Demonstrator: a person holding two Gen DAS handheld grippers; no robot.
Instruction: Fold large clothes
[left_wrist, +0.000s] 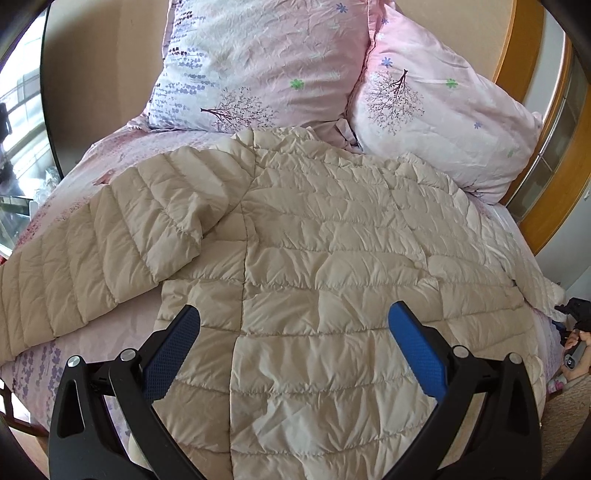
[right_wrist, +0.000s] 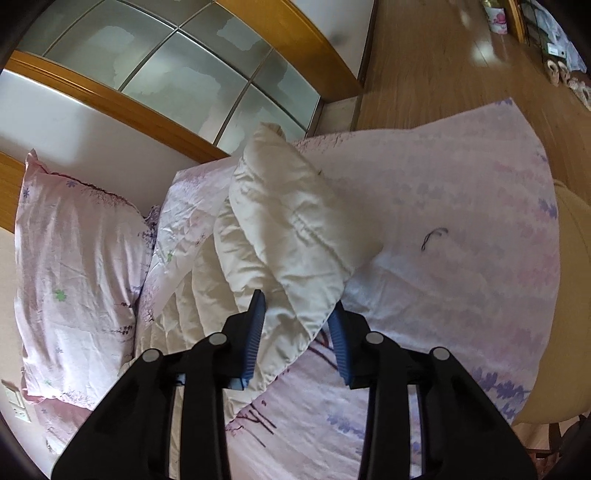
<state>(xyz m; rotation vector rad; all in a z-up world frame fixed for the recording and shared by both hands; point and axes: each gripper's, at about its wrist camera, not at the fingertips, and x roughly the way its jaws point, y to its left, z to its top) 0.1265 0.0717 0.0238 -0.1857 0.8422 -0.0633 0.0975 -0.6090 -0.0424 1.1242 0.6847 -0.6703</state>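
- Bed (left_wrist: 122, 321) under pink floral sheet, filling both views; wooden floor (right_wrist: 424, 62) beyond its far edge in right view.
- Cream quilted jacket (left_wrist: 332, 258) spread flat over the bed, collar toward the pillows, covering most of the sheet in left view.
- One sleeve (left_wrist: 92, 236) stretched out to the left across the sheet, cuff end cut off by frame edge.
- Other sleeve (right_wrist: 291, 236) seen in right view, lifted off the sheet, running up and away from the tool.
- Two pink floral pillows (left_wrist: 266, 62) propped at the head, just past the collar; one of them also at left in right view.
- Wood-framed frosted glass panels (right_wrist: 192, 70) behind the bed.
- Left tool (left_wrist: 293, 325) spread wide above the jacket's lower half, blue pads (left_wrist: 417, 350) clear of the fabric, nothing between.
- Right tool (right_wrist: 297, 325) narrowed onto the sleeve, blue pads on either side of the bunched fabric, pinching it.
- Short dark thread (right_wrist: 434, 236) loose on the sheet, right of the lifted sleeve.
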